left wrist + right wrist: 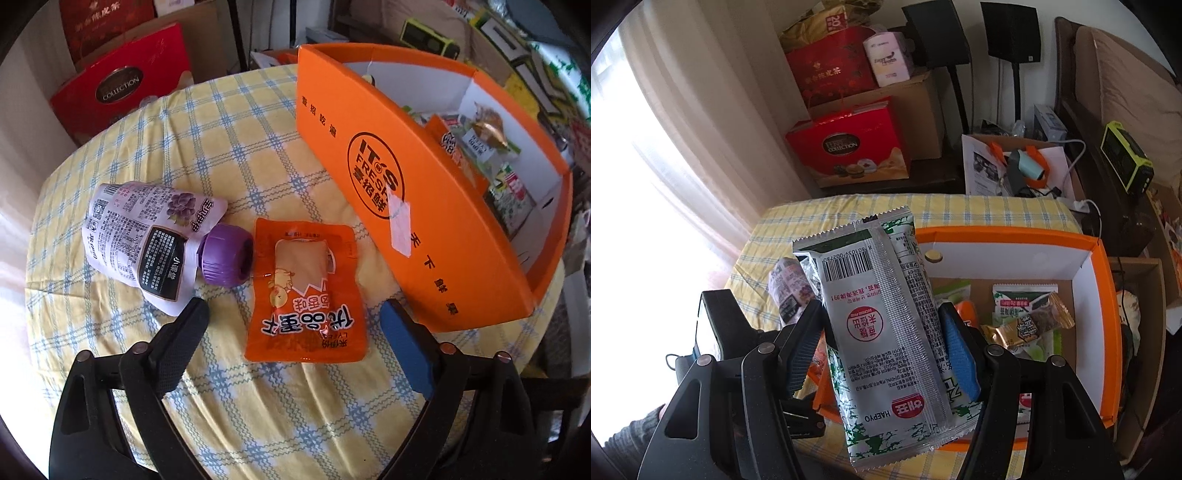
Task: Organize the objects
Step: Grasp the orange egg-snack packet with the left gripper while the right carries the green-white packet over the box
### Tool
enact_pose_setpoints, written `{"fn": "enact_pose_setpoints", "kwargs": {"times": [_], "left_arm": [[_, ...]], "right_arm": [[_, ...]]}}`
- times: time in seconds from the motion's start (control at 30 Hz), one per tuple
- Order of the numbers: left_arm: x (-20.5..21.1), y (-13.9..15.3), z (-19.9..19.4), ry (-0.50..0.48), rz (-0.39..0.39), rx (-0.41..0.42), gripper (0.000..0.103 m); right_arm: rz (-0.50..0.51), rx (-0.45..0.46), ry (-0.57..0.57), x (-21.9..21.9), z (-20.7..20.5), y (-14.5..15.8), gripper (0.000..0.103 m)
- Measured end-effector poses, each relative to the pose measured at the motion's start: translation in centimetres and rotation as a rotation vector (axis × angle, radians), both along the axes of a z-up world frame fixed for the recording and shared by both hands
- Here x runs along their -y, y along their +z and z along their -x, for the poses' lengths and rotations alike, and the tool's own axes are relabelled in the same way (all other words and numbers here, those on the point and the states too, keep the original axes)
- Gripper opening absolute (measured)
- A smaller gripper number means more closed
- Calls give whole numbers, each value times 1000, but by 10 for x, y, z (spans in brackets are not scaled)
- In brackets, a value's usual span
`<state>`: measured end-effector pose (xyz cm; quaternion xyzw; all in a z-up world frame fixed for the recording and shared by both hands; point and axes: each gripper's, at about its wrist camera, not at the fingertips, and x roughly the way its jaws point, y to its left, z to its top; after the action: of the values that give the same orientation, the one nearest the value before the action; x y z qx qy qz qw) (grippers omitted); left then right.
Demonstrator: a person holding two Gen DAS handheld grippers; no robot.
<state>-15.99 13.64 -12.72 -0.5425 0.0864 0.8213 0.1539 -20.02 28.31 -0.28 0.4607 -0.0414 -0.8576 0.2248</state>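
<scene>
- The left gripper [295,325] hangs over the desk [122,155] pointing steeply down, jaws spread wide with nothing pinched.
- Right between those spread jaws, flat on the yellow checked cloth, lies an orange snack packet [304,291]. Neither pad touches it.
- Just beside it on the left lies a purple drink pouch [147,236] on its side, its purple cap [227,254] pointing at the orange packet and close to touching it.
- The orange box [417,221] sits to the right of both, open at the top, and already has a pile of snacks inside.
- The right gripper [877,345] is pinching a silver-and-green seaweed packet [882,325], jaws pressed on both its long sides. The packet stands up tall between the pads, barcode near the top.
- From the right wrist view, that packet hovers over the near-left corner of the orange box [1106,295]. Inside there's a gold-wrapped bar [1027,325] lying on top of some green packs.
- A grey sleeve [631,432] shows at the bottom left of that view.
- Behind the desk there's a red gift box [849,144] in front of a cardboard carton.
</scene>
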Motion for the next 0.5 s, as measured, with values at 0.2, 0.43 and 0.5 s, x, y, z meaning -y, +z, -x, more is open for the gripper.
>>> {"fn": "enact_pose_setpoints", "kwargs": {"times": [0.2, 0.43, 0.5], "left_arm": [[9, 5, -1, 6, -12, -9, 63], [28, 12, -4, 25, -67, 6, 60], [29, 20, -3, 28, -80, -6, 60]], "right_arm": [[1, 4, -3, 0, 0, 0, 65], [3, 0, -5, -1, -1, 0, 65], [3, -1, -10, -2, -2, 1, 65]]}}
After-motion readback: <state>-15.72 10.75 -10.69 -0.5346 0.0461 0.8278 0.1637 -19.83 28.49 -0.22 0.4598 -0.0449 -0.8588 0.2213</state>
